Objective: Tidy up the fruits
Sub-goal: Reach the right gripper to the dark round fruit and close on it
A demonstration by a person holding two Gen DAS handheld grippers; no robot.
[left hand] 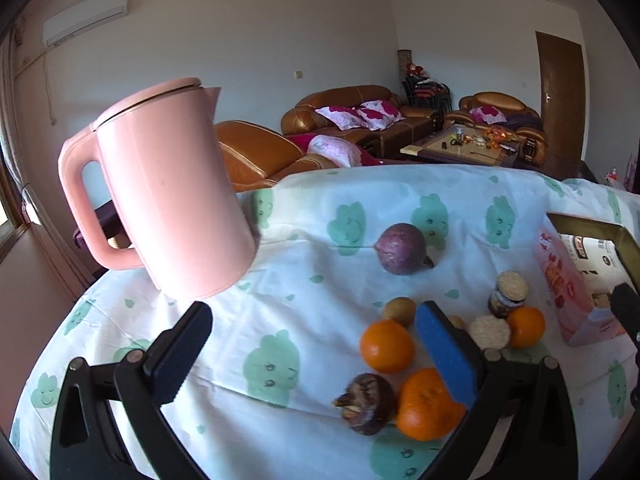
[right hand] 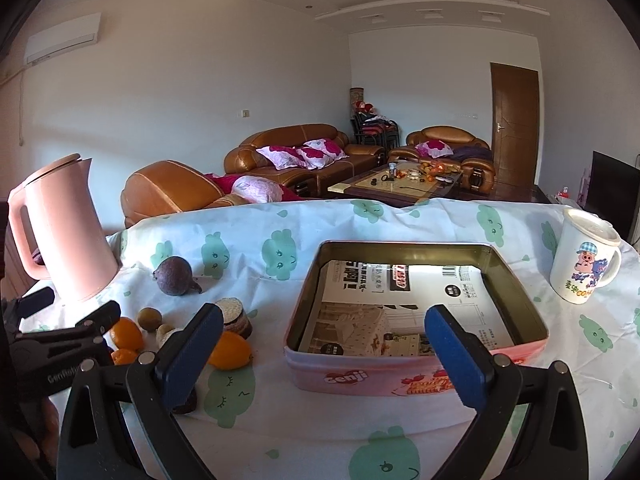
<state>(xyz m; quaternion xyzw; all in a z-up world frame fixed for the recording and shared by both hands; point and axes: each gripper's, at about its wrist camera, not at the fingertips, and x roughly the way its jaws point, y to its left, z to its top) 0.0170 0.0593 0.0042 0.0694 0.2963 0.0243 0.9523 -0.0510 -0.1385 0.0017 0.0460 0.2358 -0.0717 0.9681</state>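
Oranges (left hand: 387, 345) beside spread left fingers (left hand: 444, 356)

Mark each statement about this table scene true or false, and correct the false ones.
1. The pink tin holds oranges. False: only printed paper lies inside; the oranges sit on the cloth.
2. Both tools are open and hold nothing. True: left tool, right tool.
3. The pink kettle has its lid on. True.
4. The cartoon mug stands left of the kettle. False: it stands right of the tin.
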